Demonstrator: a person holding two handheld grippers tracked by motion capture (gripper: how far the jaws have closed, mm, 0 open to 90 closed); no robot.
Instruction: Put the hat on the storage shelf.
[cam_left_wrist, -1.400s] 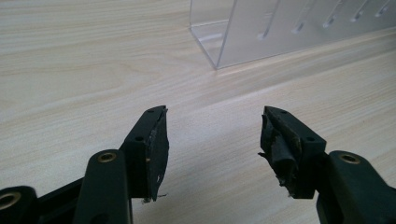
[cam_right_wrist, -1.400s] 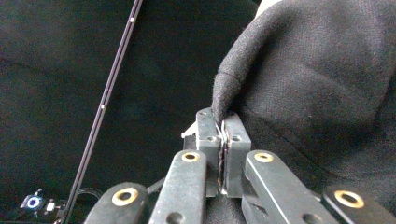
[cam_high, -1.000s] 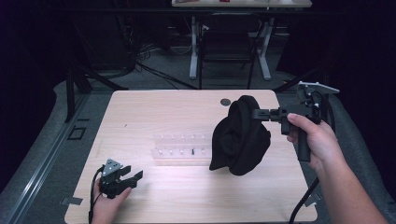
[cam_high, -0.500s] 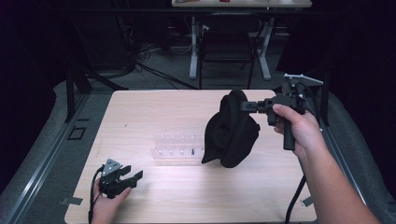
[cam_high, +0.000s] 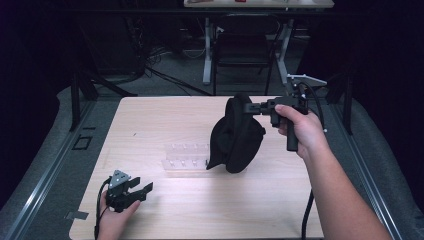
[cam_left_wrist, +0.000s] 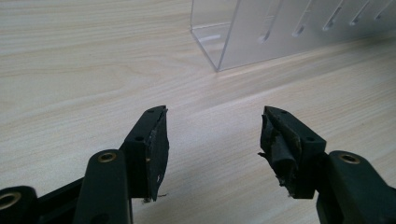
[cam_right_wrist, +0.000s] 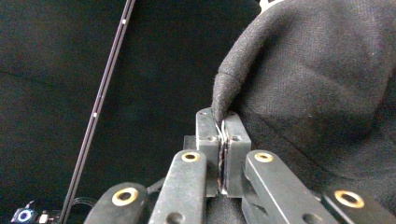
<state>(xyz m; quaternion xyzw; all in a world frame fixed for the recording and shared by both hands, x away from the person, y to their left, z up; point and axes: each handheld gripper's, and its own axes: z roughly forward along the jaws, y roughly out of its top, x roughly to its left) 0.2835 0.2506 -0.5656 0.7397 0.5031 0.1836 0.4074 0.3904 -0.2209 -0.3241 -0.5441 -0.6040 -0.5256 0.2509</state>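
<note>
A black fabric piece (cam_high: 235, 137) hangs over the middle right of the wooden table (cam_high: 165, 120), its lower end at the right end of a clear acrylic rack (cam_high: 184, 156). My right gripper (cam_high: 248, 107) is shut on the fabric's top edge and points left. In the right gripper view the jaws of the right gripper (cam_right_wrist: 223, 119) pinch a fold of the black fabric (cam_right_wrist: 317, 84). My left gripper (cam_high: 142, 189) rests at the table's front left, open with nothing in it. In the left gripper view the left gripper (cam_left_wrist: 212, 135) stands apart over bare wood, short of the rack (cam_left_wrist: 261, 32).
Beyond the table's far edge stand a dark chair (cam_high: 245, 50) and white table legs (cam_high: 207, 55). The right gripper's cable (cam_high: 306, 215) hangs beside the forearm at the front right. Bare wood lies left of the rack and along the front edge.
My right gripper has carried the black fabric leftward, from the table's right side to the rack's right end. The left gripper has stayed put.
</note>
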